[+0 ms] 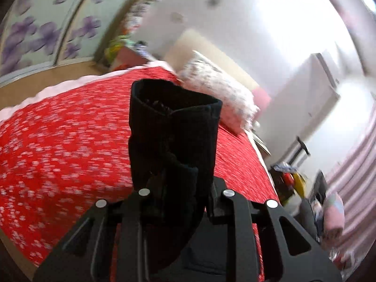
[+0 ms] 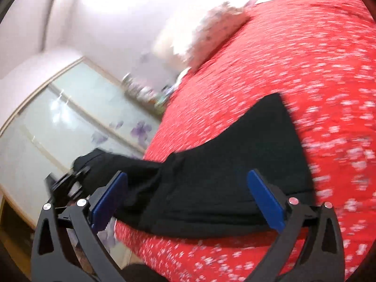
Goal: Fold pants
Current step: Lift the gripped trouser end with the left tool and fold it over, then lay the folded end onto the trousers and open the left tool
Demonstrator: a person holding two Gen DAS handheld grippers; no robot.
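Note:
The black pants [image 2: 235, 176] lie partly on a red bed cover with small white flowers [image 2: 293, 58]. My left gripper [image 1: 178, 188] is shut on one end of the pants [image 1: 174, 127], which stands up between its fingers with an open cuff on top. In the right wrist view that gripper [image 2: 68, 178] holds the cloth off the bed's left edge. My right gripper [image 2: 188, 195] is open, its blue pads [image 2: 265, 199] spread wide just above the pants, holding nothing.
A white flowered pillow [image 1: 218, 89] lies at the head of the bed, also in the right wrist view [image 2: 211, 28]. A wardrobe with purple flower doors [image 1: 47, 35] stands beyond the bed. Cluttered items [image 1: 296, 183] and a pink bundle [image 1: 333, 216] sit beside the bed.

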